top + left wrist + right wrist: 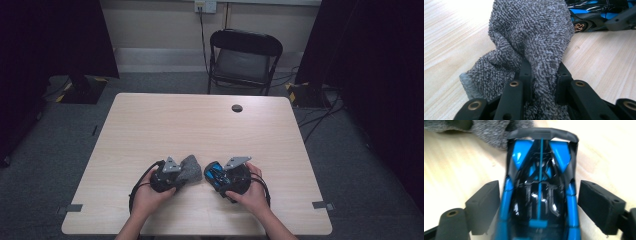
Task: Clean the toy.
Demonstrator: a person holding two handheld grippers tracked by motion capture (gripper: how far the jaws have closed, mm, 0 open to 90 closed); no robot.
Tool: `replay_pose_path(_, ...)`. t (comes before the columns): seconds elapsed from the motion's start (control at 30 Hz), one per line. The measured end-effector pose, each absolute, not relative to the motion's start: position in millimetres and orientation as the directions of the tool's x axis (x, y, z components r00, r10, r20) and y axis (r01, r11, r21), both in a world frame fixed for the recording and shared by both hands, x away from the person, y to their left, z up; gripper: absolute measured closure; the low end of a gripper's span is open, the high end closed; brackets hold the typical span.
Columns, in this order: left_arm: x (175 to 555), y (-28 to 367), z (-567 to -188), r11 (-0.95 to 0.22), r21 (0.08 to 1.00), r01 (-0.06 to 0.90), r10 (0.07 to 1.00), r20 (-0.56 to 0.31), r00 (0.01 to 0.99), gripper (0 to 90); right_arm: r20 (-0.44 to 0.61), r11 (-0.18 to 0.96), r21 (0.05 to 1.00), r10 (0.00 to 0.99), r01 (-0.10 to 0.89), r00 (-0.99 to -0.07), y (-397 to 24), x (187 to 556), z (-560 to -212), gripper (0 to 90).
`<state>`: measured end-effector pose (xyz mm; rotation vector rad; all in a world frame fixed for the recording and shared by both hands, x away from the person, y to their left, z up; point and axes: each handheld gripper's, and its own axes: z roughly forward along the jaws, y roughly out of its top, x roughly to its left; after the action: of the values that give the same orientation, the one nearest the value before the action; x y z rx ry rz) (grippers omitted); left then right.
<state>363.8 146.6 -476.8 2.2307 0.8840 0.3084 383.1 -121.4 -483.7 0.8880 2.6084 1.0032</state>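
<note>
Left tool is clamped on a grey cloth. In the left gripper view both black jaws pinch a fold of the cloth, and the rest of it bunches up ahead of the tips and droops onto the surface.

Right tool stands apart around a blue and black toy car. In the right gripper view the car lies between the two pads, with a sliver of gap on each side; the pads do not press on it. The car appears to rest on the surface, not lifted.

Key relation: the car's long axis runs straight out along the right tool's own line, rear wing at the far end, away from the hand. So the jaws face the car's flanks, the narrow way across. Closing would catch it broadside, which looks like the sound grip.

The cloth lies just past the car's far end in the right gripper view, near or perhaps touching the wing; I cannot tell which. From the left tool, the car sits ahead and off to the right of the cloth, close by.

Nearer hand for the car: the right, already straddling it. The left hand holds the cloth next to it, well placed to bring cloth to car, likely for a wipe.

A folding chair stands beyond the surface's far edge, out of play.
</note>
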Motion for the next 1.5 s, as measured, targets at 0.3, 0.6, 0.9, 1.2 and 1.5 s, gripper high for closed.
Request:
replay_pose_path(0.3, 363.1, 146.1, -476.7, -0.527, 0.689, 0.498, 0.673, -0.02, 0.74, 73.3, 0.033, 0.575, 0.671, 0.608, 0.469, -0.793, -129.3, 379.8, -491.9, 15.4)
replay_pose_path(0.6, 362.1, 145.8, -476.9, -0.529, 0.689, 0.496, 0.672, -0.017, 0.74, 73.3, 0.006, 0.57, 0.681, 0.623, 0.46, -0.782, -125.5, 374.0, -492.1, 25.1)
replay_pose_path(0.9, 360.3, 145.0, -476.9, -0.526, 0.689, 0.499, 0.672, -0.023, 0.74, 73.3, 0.008, 0.554, 0.69, 0.638, 0.466, -0.77, -125.8, 371.9, -493.1, 25.3)
replay_pose_path(1.2, 360.0, 144.5, -476.5, -0.533, 0.685, 0.496, 0.67, -0.017, 0.742, 73.3, 0.002, 0.556, 0.688, 0.64, 0.466, -0.768, -125.5, 371.3, -492.8, 25.9)
replay_pose_path(1.5, 361.1, 144.3, -476.2, -0.53, 0.686, 0.499, 0.671, -0.02, 0.741, 73.2, 0.004, 0.573, 0.654, 0.65, 0.494, -0.76, -121.2, 373.3, -488.7, 26.2)
